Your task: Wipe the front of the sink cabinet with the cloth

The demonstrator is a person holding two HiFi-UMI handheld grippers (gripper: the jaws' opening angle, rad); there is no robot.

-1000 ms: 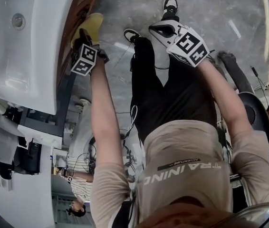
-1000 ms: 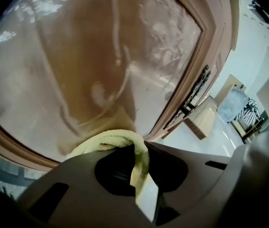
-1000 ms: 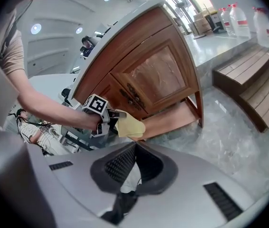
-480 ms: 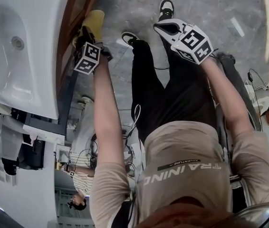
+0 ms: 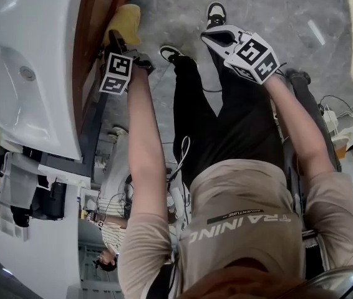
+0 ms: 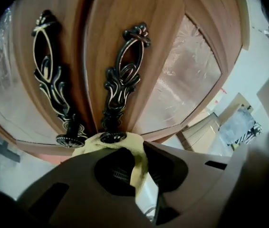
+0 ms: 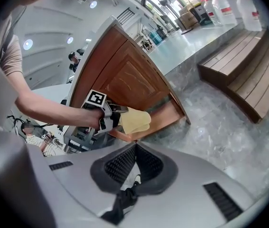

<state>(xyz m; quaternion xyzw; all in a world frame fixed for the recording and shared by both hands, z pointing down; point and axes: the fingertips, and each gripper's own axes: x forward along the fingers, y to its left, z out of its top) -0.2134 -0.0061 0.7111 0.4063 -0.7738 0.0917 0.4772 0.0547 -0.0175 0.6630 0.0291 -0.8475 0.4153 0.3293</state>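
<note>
In the head view the wooden sink cabinet [image 5: 95, 30] stands under the white sink [image 5: 27, 73] at the left. My left gripper [image 5: 121, 50] is shut on a yellow cloth [image 5: 125, 20], which is pressed to the cabinet front. The left gripper view shows the cloth [image 6: 107, 142] pinched in the left gripper [image 6: 129, 148], just below two ornate dark door handles [image 6: 120, 84]. My right gripper [image 5: 217, 37] hangs over the floor, away from the cabinet, shut on nothing. The right gripper view shows the right gripper [image 7: 135, 148], the cloth [image 7: 134, 120] and the cabinet [image 7: 125, 75].
Grey marble floor [image 5: 289, 17] lies beyond the cabinet. The person's two shoes [image 5: 216, 11] are below the grippers. A slatted wooden bench [image 7: 248, 80] stands to the right, with bottles [image 7: 225, 4] on a counter behind it. Another person [image 5: 111, 229] is at the lower left.
My left gripper and the cloth have slid a little further along the cabinet front. The head view has shifted, so the sink sits lower. The right gripper has barely moved.
</note>
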